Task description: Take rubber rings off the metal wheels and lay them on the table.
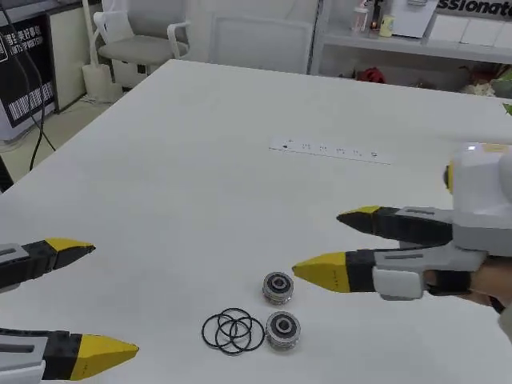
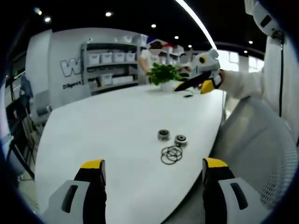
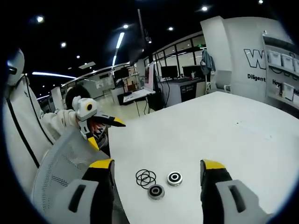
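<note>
Head view, lower left: left gripper (image 1: pixel 116 299), jaws wide apart, nothing between them. Right of centre: right gripper (image 1: pixel 315 243), jaws also apart and empty, yellow tips pointing toward frame left. Just below its lower tip, at lower centre, two metal wheels (image 1: pixel 278 288) stand close together on the white table (image 1: pixel 200 160). Black rubber rings (image 1: pixel 233 330) lie flat in an overlapping pile just left of the lower wheel (image 1: pixel 282 330), about touching it.

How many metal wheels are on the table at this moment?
2. The far wheel lies on the table; the near wheel sits beside the loose rubber rings. None seems hidden.
</note>
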### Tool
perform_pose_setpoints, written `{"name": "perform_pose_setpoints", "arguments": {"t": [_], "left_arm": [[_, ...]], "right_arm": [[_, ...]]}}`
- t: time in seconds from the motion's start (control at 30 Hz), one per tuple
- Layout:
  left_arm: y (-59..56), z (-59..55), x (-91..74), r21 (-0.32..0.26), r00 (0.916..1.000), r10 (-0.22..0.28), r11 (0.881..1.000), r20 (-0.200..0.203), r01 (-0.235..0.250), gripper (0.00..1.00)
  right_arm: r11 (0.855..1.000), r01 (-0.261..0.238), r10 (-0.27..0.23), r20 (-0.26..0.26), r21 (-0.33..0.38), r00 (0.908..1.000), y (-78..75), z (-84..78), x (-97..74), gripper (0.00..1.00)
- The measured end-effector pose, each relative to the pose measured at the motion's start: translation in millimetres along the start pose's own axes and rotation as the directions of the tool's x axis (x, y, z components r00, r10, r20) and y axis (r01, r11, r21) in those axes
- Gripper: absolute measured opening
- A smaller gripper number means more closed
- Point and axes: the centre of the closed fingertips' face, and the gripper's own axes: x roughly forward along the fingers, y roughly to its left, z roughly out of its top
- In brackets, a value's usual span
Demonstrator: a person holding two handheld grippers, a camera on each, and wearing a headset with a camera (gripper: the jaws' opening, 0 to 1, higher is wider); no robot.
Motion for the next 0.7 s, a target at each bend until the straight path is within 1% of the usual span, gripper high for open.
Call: {"name": "perform_pose_setpoints", "arguments": {"t": [0.03, 0.1, 0.2, 0.27, 0.33, 0.43, 0.53, 0.6, 0.67, 0.7], "left_arm": [[0.2, 0.3, -0.2, 0.001, 1.0, 0.003, 1.0, -0.002, -0.003, 0.87], [-0.7, 2.4, -0.4, 0.0, 0.9999, 0.009, 1.0, -0.005, -0.009, 0.88], [-2.2, 7.0, -1.7, 0.0, 0.9998, 0.018, 1.0, -0.001, -0.018, 0.89], [-1.5, 7.8, -2.9, 0.001, 0.9997, 0.022, 1.0, 0.0, -0.022, 0.9], [-1.5, 8.4, -3.7, 0.004, 0.9996, 0.027, 1.0, -0.001, -0.027, 0.91], [1.7, 6.3, -5.1, 0.0, 0.9992, 0.04, 0.999, -0.006, -0.04, 0.94], [3.3, 4.3, -5.9, -0.002, 0.9989, 0.046, 0.999, -0.009, -0.046, 0.95], [3.5, 2.8, -5.9, -0.005, 0.9985, 0.053, 0.999, -0.013, -0.053, 0.96], [3.2, 1.1, -5.9, -0.008, 0.9981, 0.059, 0.998, -0.018, -0.059, 0.97], [2.7, 0.4, -5.8, -0.012, 0.998, 0.061, 0.998, -0.019, -0.061, 0.97]], "right_arm": [[1.0, 0.008, -0.008, 0.013, -0.001, 0.9999, -0.9, 1.2, -9.4, 0.73], [1.0, 0.02, -0.02, 0.031, 0.0, 0.9993, -2.4, 2.6, -21.4, 0.74], [0.998, 0.056, -0.056, 0.063, 0.002, 0.9964, -7.3, 2.9, -42.6, 0.79], [0.997, 0.083, -0.082, 0.073, -0.008, 0.9939, -11.3, 0.2, -53.9, 0.81], [0.995, 0.102, -0.101, 0.072, -0.013, 0.9922, -14.4, -4.5, -61.3, 0.82], [0.99, 0.139, -0.138, 0.066, -0.005, 0.9882, -19.7, -17.7, -74.3, 0.86], [0.987, 0.159, -0.161, 0.072, 0.02, 0.9844, -20.8, -29.5, -84.1, 0.89], [0.984, 0.172, -0.175, 0.072, 0.037, 0.982, -20.5, -38.7, -88.5, 0.91], [0.982, 0.181, -0.184, 0.064, 0.053, 0.9808, -19.9, -48.1, -90.8, 0.92], [0.981, 0.186, -0.19, 0.056, 0.062, 0.9802, -19.3, -55.2, -92.1, 0.92]]}}
